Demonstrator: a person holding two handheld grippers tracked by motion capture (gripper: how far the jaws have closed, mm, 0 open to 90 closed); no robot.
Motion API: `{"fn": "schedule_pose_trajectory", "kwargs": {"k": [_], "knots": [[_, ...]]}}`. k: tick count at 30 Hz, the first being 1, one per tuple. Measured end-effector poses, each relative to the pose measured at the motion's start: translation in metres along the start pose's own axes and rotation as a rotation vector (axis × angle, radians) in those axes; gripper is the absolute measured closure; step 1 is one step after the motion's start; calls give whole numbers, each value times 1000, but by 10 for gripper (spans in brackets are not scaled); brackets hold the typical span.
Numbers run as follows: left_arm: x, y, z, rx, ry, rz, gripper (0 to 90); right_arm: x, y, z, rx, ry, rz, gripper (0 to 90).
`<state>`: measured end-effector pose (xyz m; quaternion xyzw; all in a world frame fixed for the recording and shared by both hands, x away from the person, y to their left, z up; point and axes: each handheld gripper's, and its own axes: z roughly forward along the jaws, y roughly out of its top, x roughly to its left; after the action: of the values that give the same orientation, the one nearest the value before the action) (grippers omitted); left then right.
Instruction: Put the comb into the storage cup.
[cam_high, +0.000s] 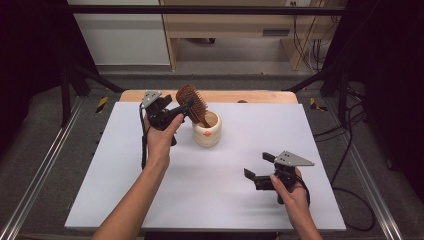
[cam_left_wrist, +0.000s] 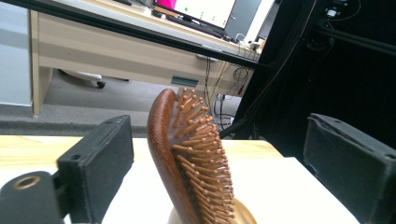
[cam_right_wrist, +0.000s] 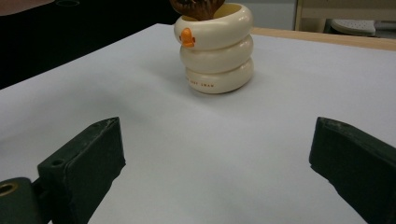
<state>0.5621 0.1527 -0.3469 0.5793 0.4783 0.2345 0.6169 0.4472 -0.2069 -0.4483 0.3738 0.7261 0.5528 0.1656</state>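
Now we hold our left gripper (cam_high: 186, 106) raised above the far left part of the white counter (cam_high: 150, 200), its jaws standing open on either side of the reddish-brown wooden paddle hairbrush (cam_high: 192, 102). From the left gripper view, the brush head (cam_left_wrist: 191, 158) rises between the two black pads with clear gaps on both sides, touched by neither, its wooden pins facing the right-hand pad and its smooth back turned to the left-hand one. The hairbrush stands handle-down, leaning a little, in the cream ceramic holder shaped like three stacked rings with a small orange beak on its top ring (cam_high: 207, 131); that holder sits on the counter just to the right of our left hand (cam_high: 161, 142). Well apart from it, over the near right part of the counter, we hold our right gripper (cam_high: 257, 167) low, its jaws spread wide with nothing between them. In the right gripper view the holder (cam_right_wrist: 217, 51) stands ahead of those open jaws, beak toward the left, with the brush's dark handle (cam_right_wrist: 196, 7) dipping into its mouth.
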Motion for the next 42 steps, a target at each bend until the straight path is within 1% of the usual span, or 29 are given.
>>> {"fn": "schedule_pose_trajectory", "kwargs": {"k": [5, 14, 19, 25, 29, 33, 36, 40, 42], "knots": [[-1, 7, -9, -3, -6, 25, 47, 1, 1, 1, 5, -2, -5, 34], [4, 14, -22, -9, 2, 67, 39, 3, 1, 3, 7, -5, -9, 34], [6, 17, -25, -15, 7, 67, 38, 1, 0, 2, 6, -9, -10, 34], [7, 19, -30, -12, -4, 72, 36, 1, 0, 2, 9, -12, -13, 34], [9, 19, -33, -9, -5, 91, 33, 1, 0, 3, 12, -14, -10, 36], [10, 21, -39, -17, -5, 109, 33, 1, 0, 2, 12, -14, -13, 36], [12, 22, -42, -20, 6, 130, 29, 0, 0, 2, 10, -16, -13, 36], [16, 23, -49, -26, 11, 125, 27, -1, 0, 2, 11, -16, -7, 36], [18, 23, -52, -20, 11, 126, 27, -1, 0, 2, 10, -15, -7, 36]]}}
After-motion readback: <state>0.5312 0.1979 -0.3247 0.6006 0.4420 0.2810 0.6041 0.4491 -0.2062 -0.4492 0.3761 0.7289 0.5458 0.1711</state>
